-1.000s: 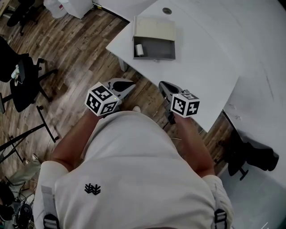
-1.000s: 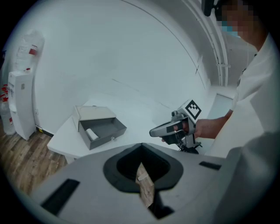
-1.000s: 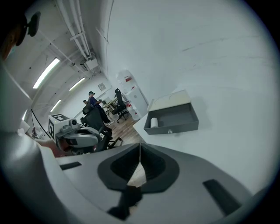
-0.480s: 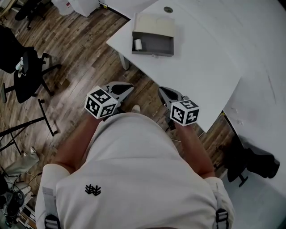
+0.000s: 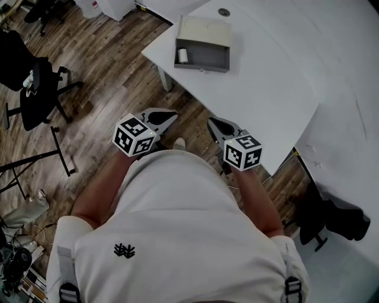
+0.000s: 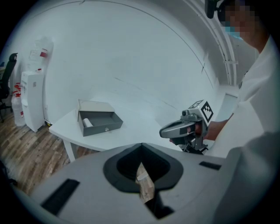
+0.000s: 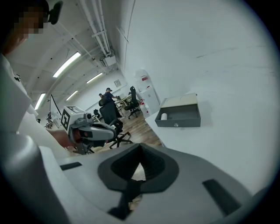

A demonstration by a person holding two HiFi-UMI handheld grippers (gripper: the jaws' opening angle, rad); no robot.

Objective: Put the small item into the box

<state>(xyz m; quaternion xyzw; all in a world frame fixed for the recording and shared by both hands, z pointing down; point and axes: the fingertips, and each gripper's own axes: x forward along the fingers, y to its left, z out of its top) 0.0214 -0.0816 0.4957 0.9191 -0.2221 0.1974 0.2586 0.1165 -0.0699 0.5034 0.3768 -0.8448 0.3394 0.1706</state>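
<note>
An open grey box [image 5: 201, 68] with a pale lid stands near the corner of the white table [image 5: 278, 89]. A small white roll [image 5: 183, 55] lies inside it at the left end; it also shows in the left gripper view as the roll [image 6: 87, 123] in the box [image 6: 101, 127]. Both grippers are held close to the person's body, above the wooden floor and well short of the table. My left gripper [image 5: 171, 114] is shut and empty. My right gripper [image 5: 211, 122] is shut too, with nothing between its jaws.
Black office chairs [image 5: 32, 89] stand on the wooden floor [image 5: 100, 65] at the left. A white appliance [image 6: 33, 98] stands by the wall beyond the table. A black chair base [image 5: 328, 216] lies at the right by the table edge. A round cable port [image 5: 223, 12] sits behind the box.
Both grippers have stayed near the body, the right one drifting slightly down. The head view has shifted a little, so the box sits higher in the picture.
</note>
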